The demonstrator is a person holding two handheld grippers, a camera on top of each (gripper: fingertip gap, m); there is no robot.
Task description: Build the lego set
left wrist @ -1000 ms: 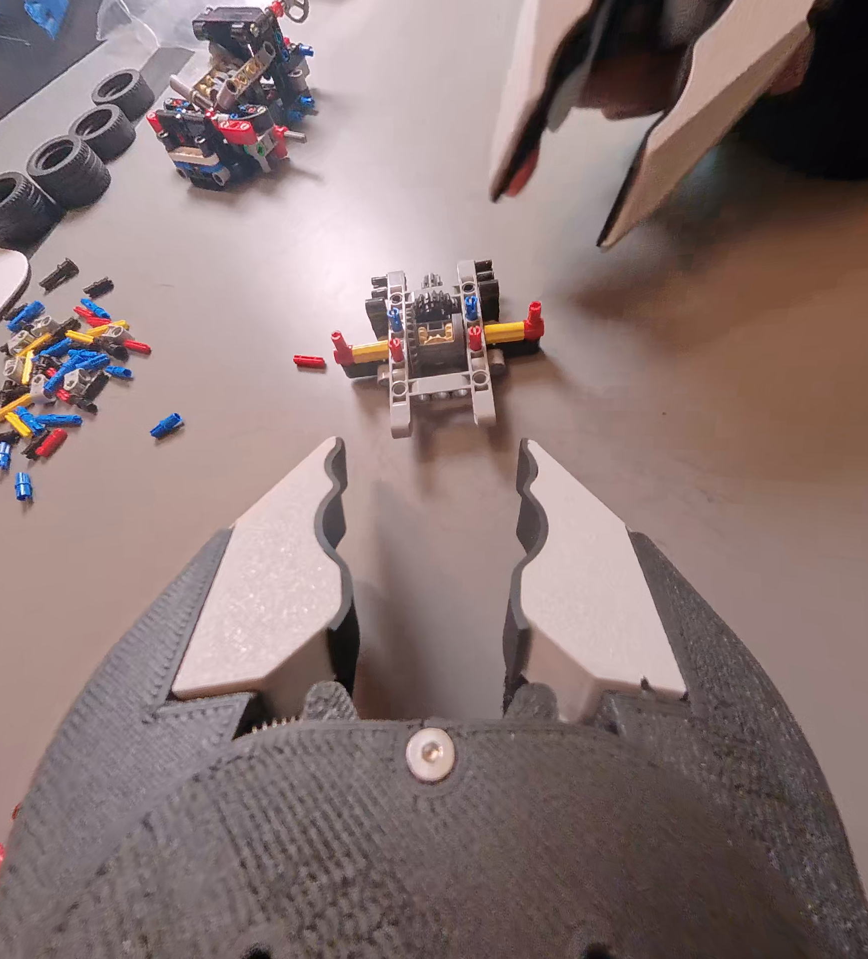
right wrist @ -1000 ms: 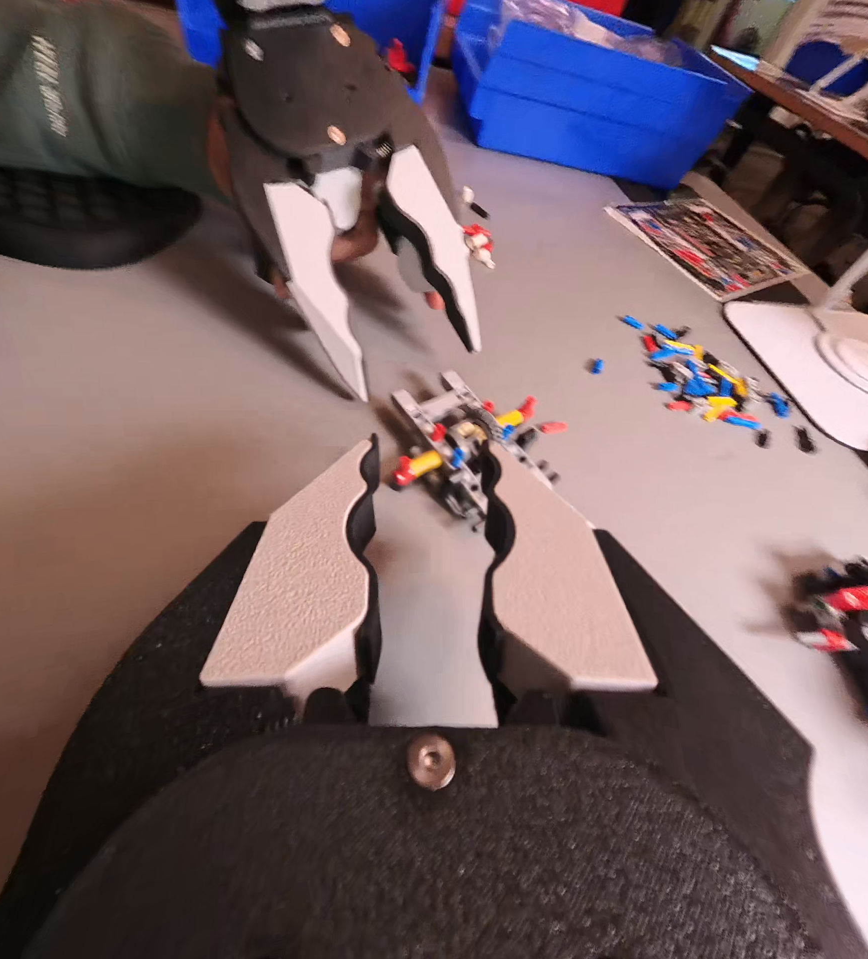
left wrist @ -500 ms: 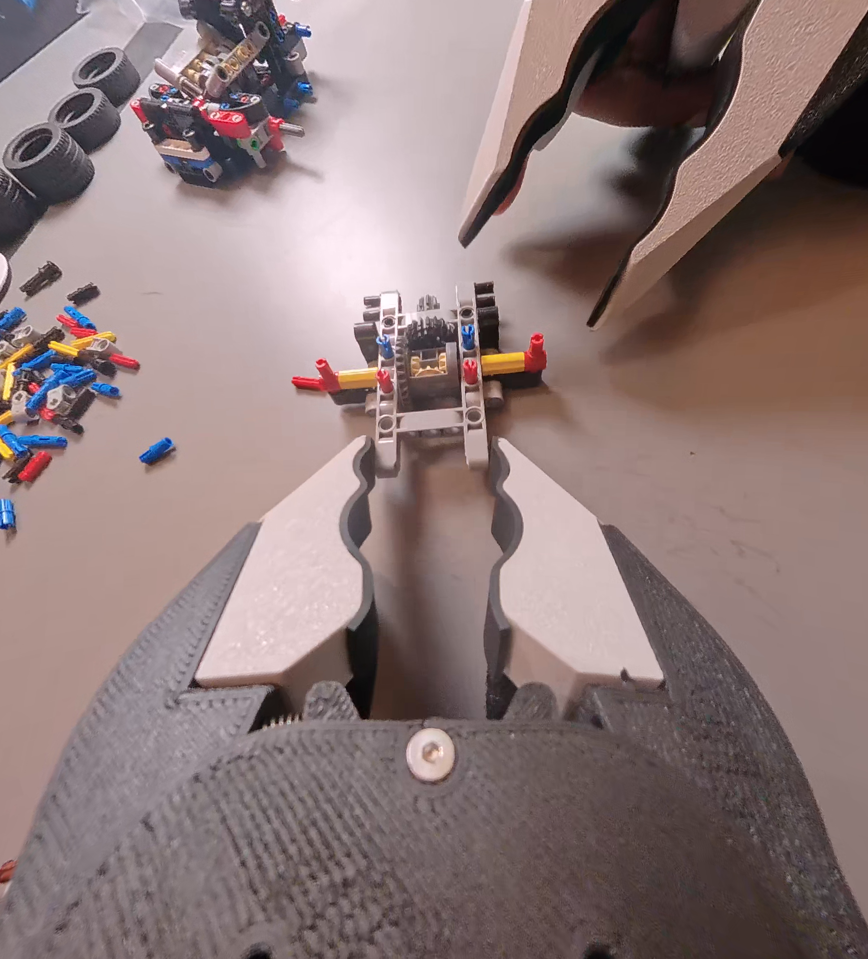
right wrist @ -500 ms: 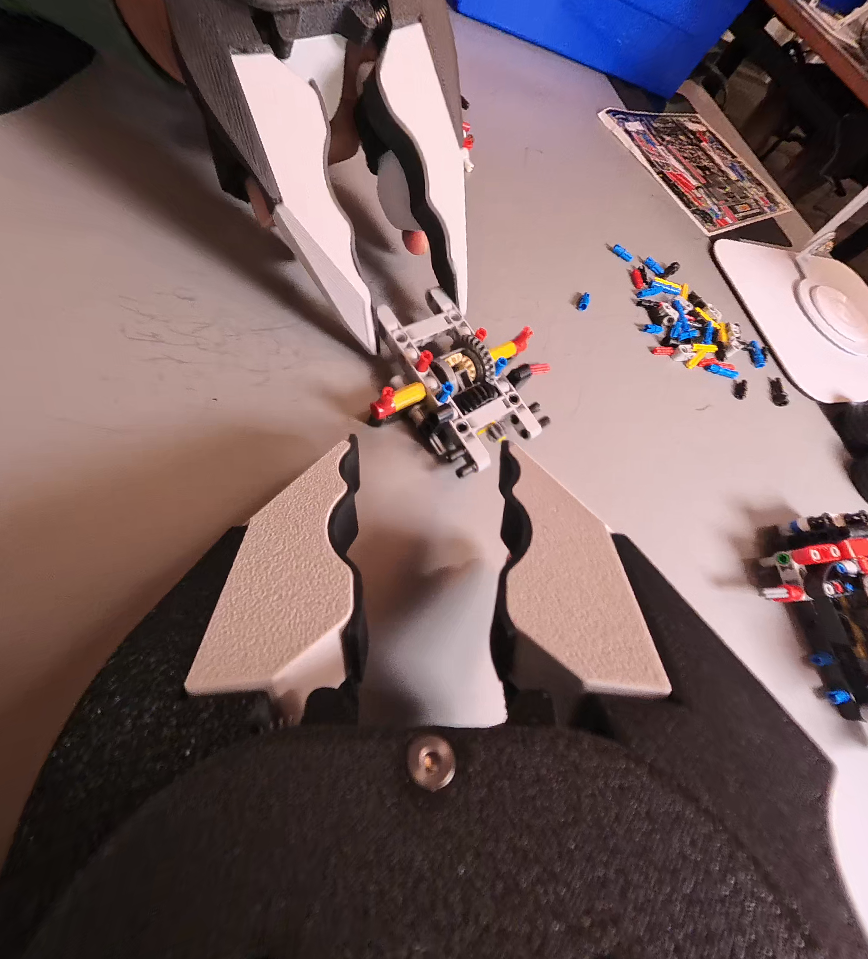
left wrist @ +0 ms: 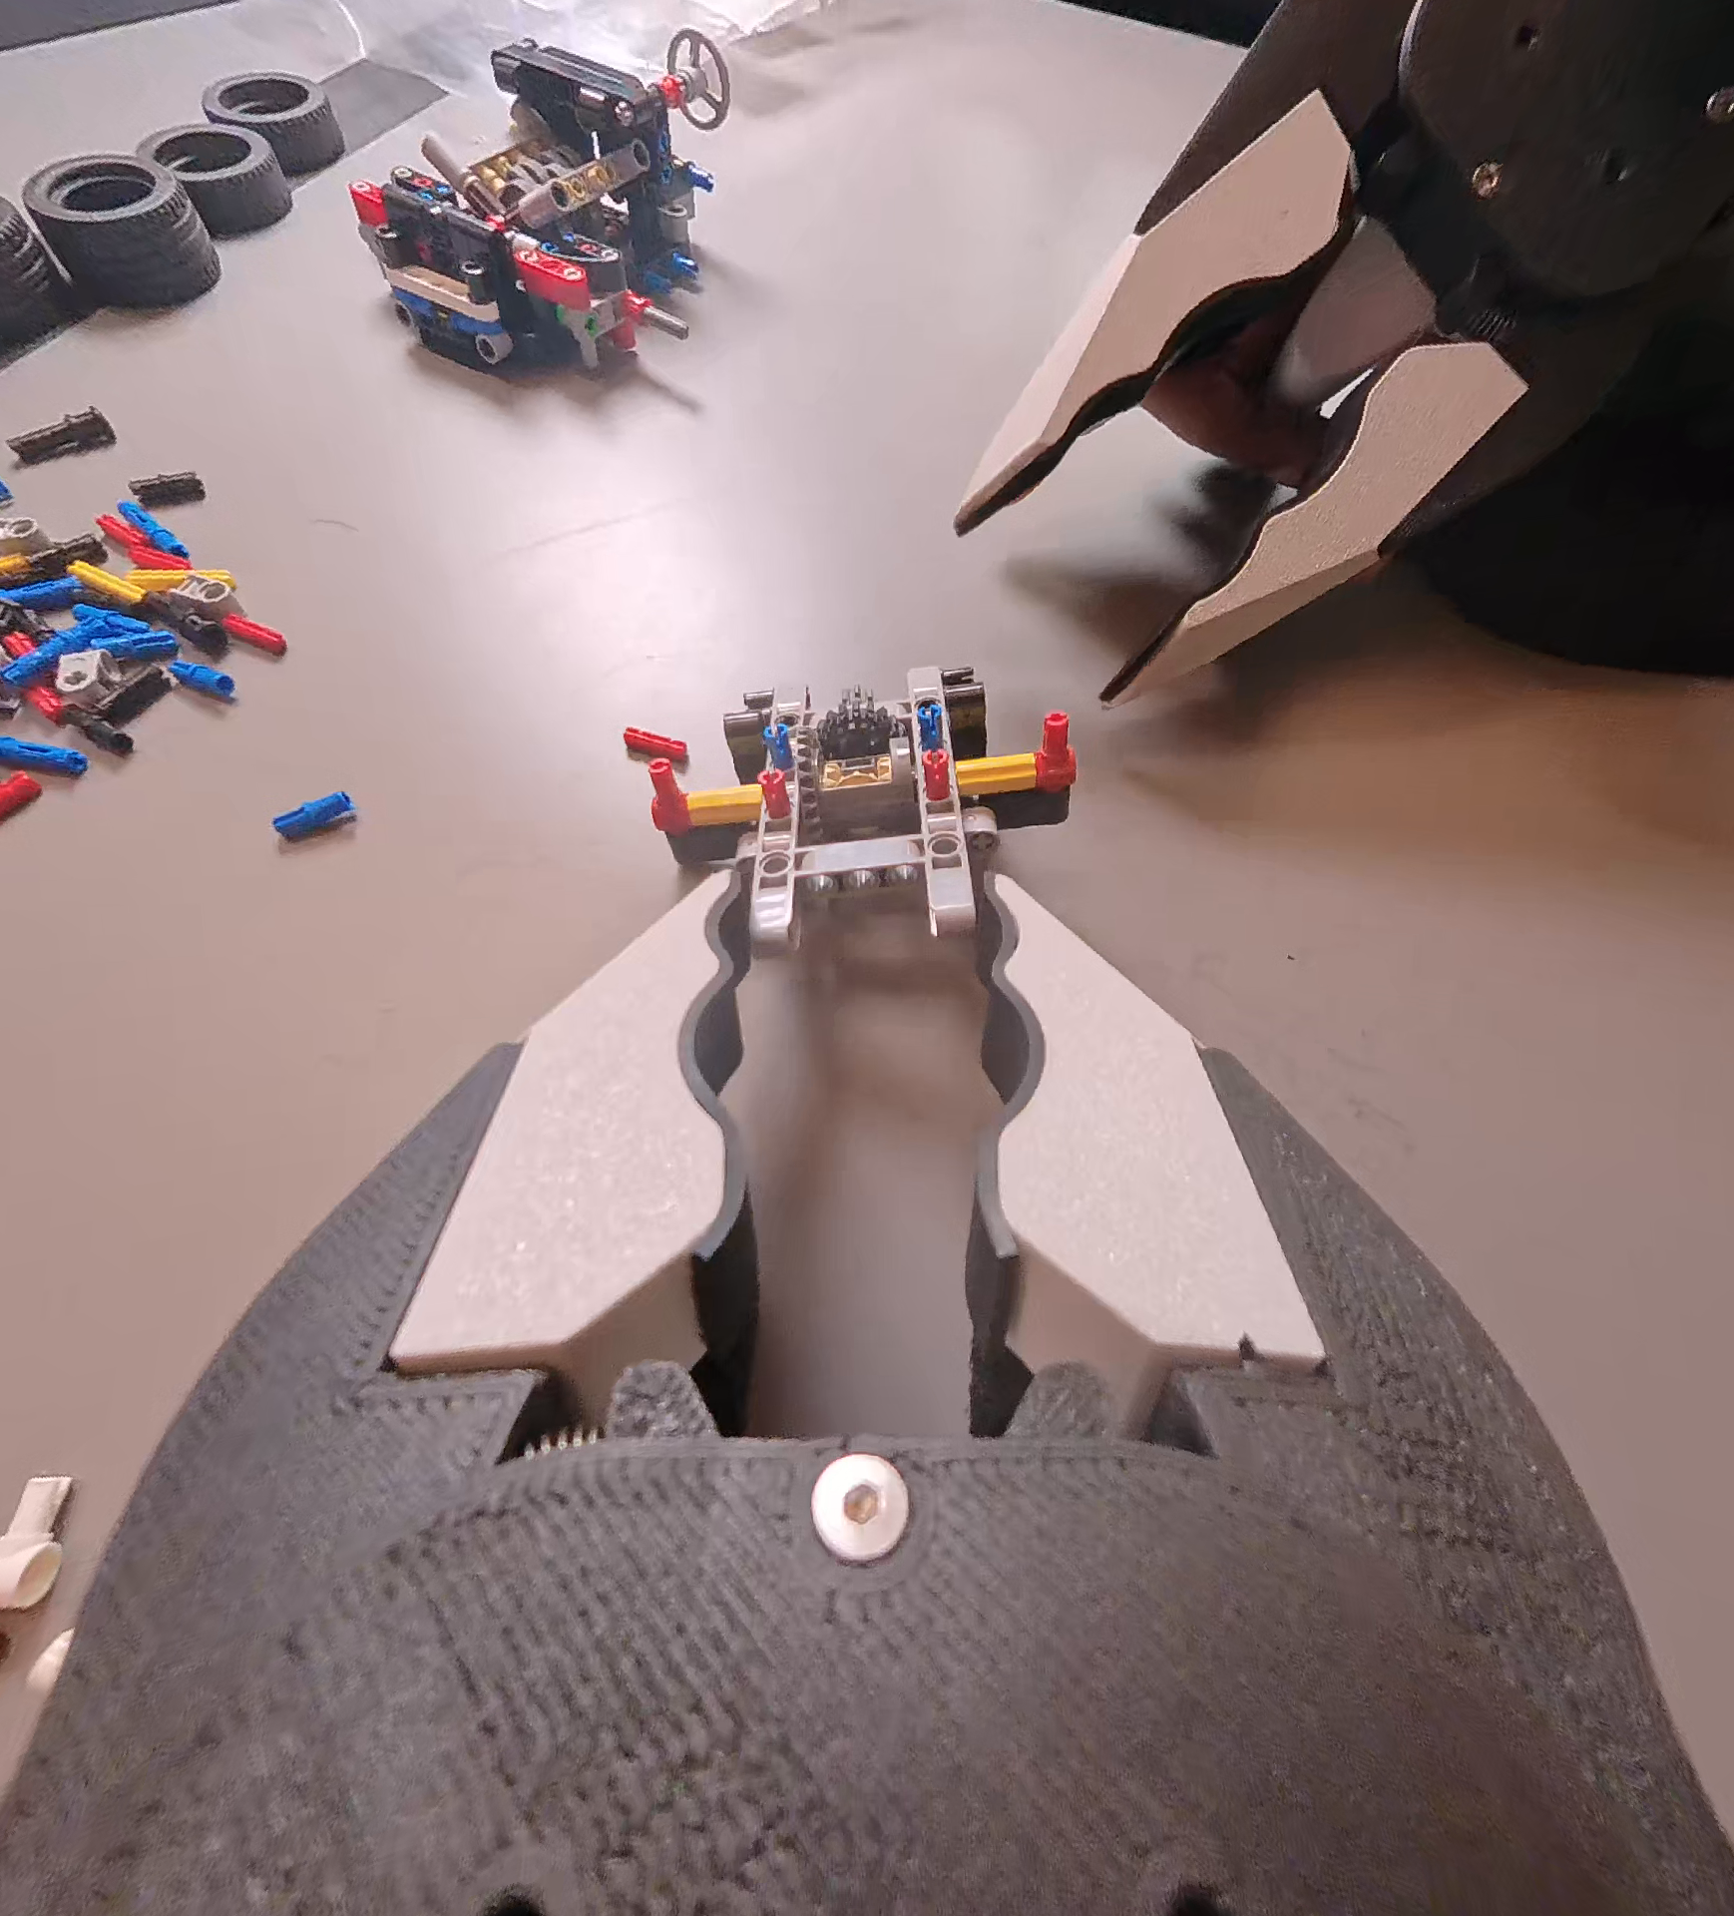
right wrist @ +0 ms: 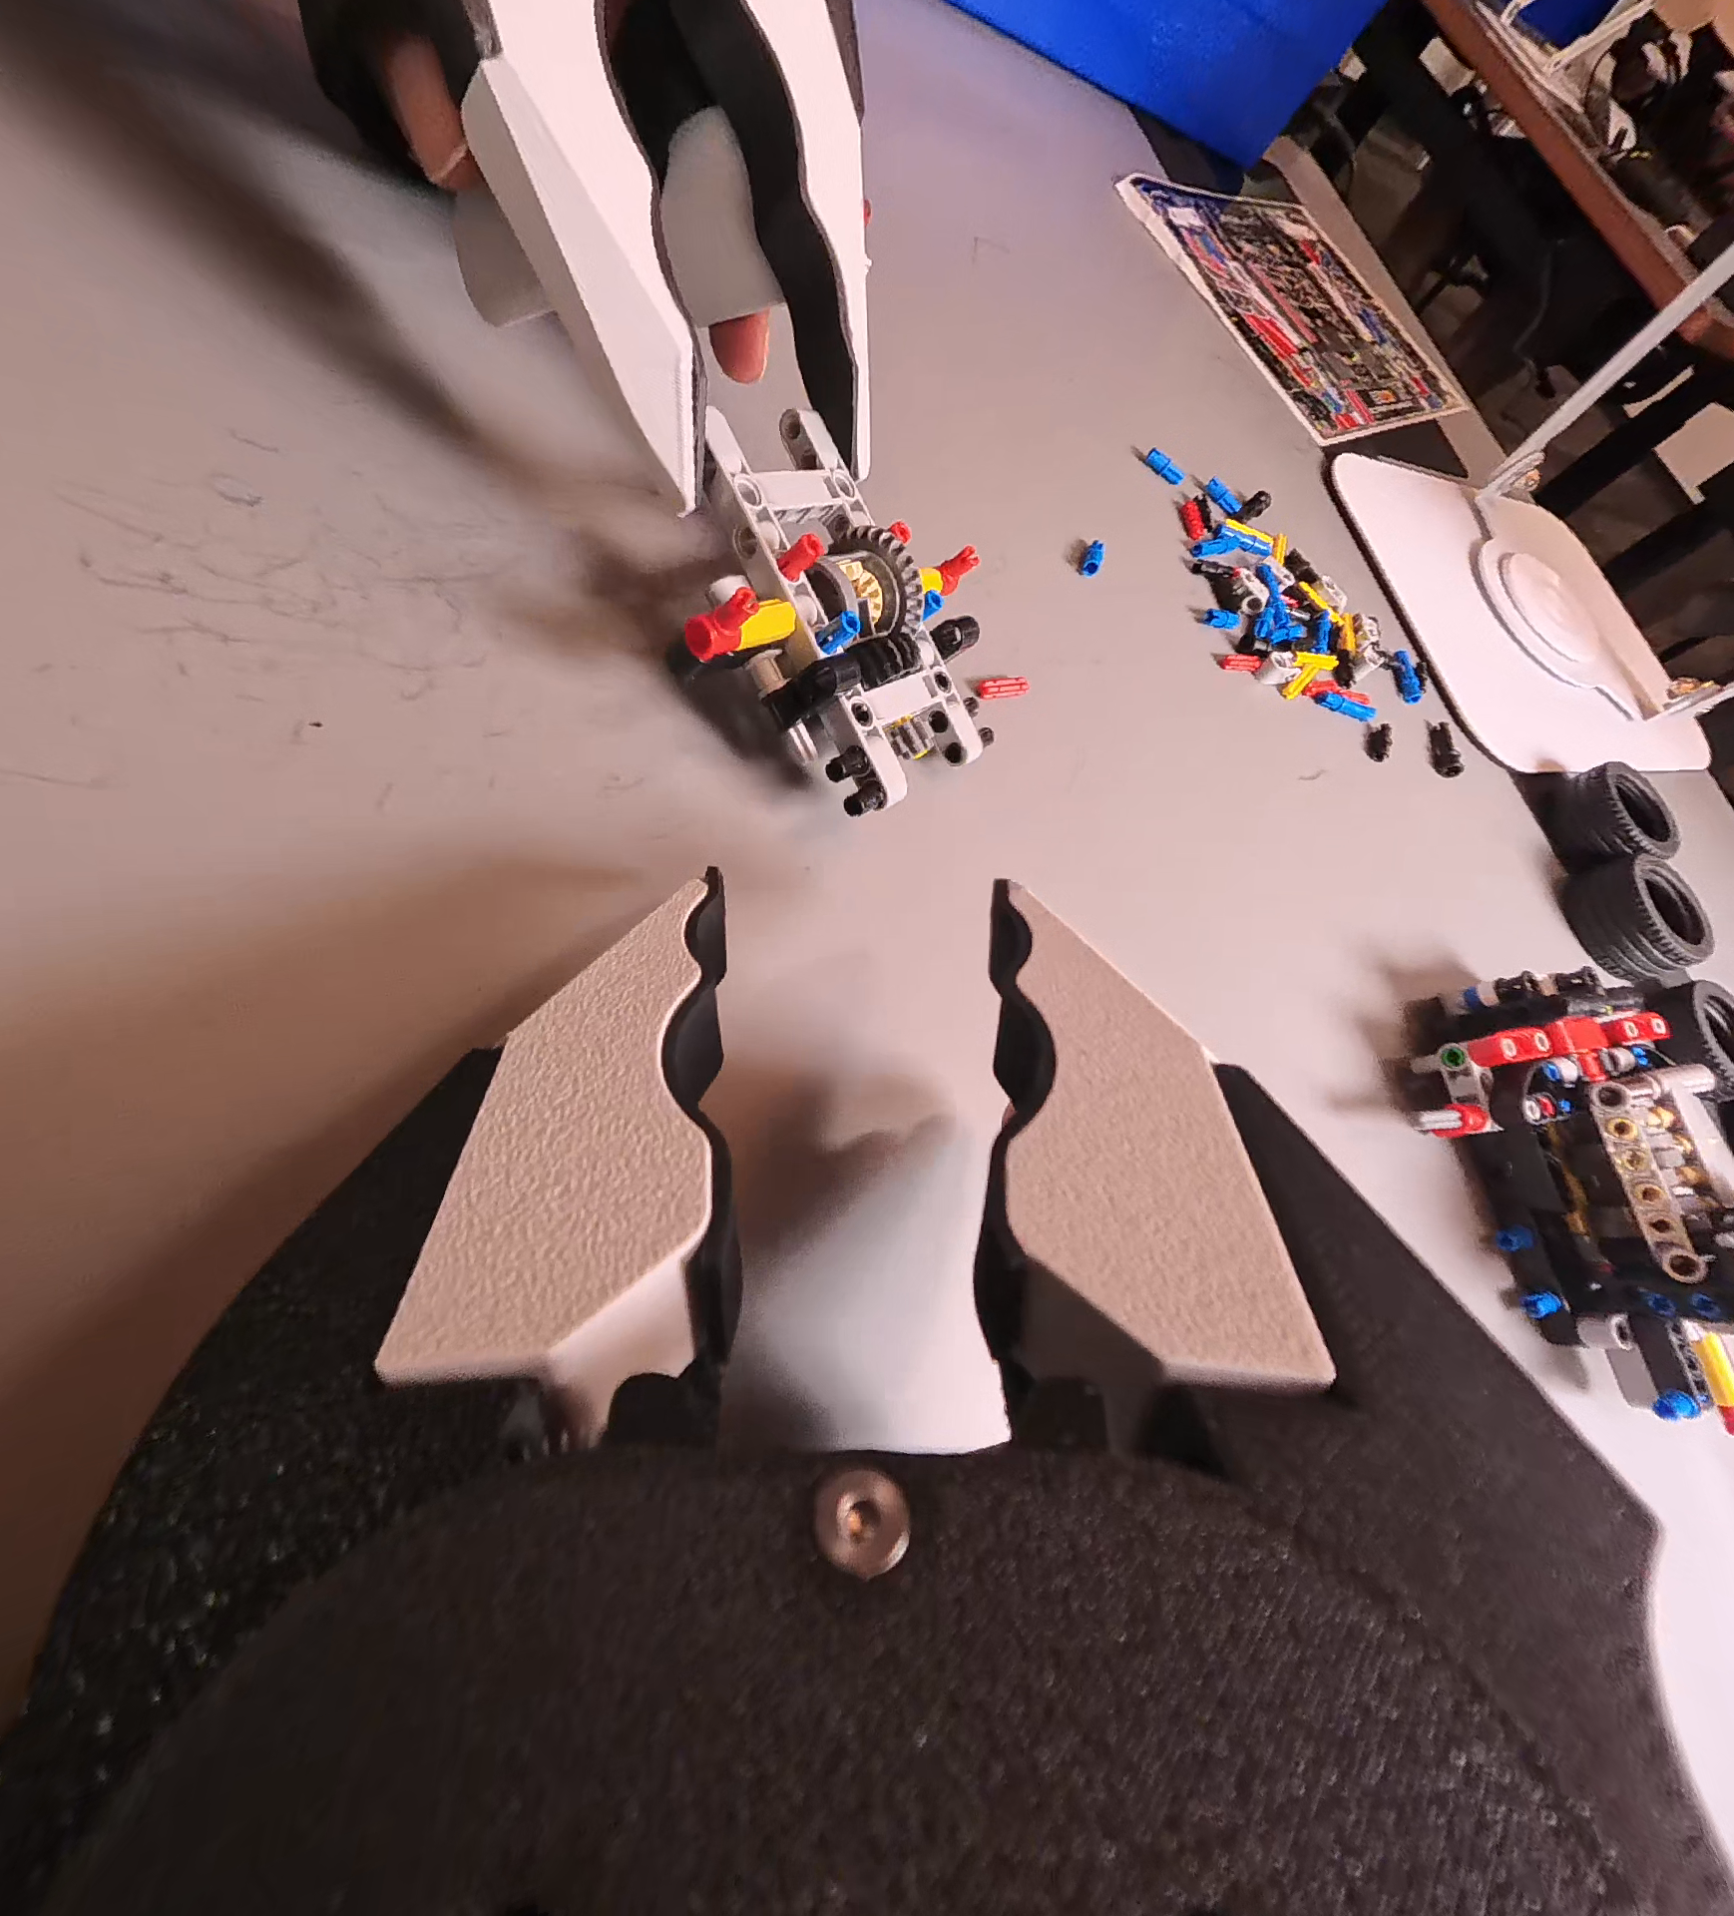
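Left tongs (left wrist: 863,912) pinch the small grey-framed gear assembly (left wrist: 868,798) on the counter (left wrist: 1360,1037); right tongs (right wrist: 858,892), spread and empty, must next add a piece.

Small grey lego frame (left wrist: 858,804) flat on the desk (left wrist: 1360,1037), two grey beams joined by a crossbar, black gear and tan block in the middle, yellow axle across with red ends, blue and red pins upright. Loose red pin (left wrist: 655,740) just beside it. Bigger black chassis (left wrist: 542,264) with steering wheel farther off, four black tires (left wrist: 122,223) near it, pile of loose pins (left wrist: 44,643) well apart.
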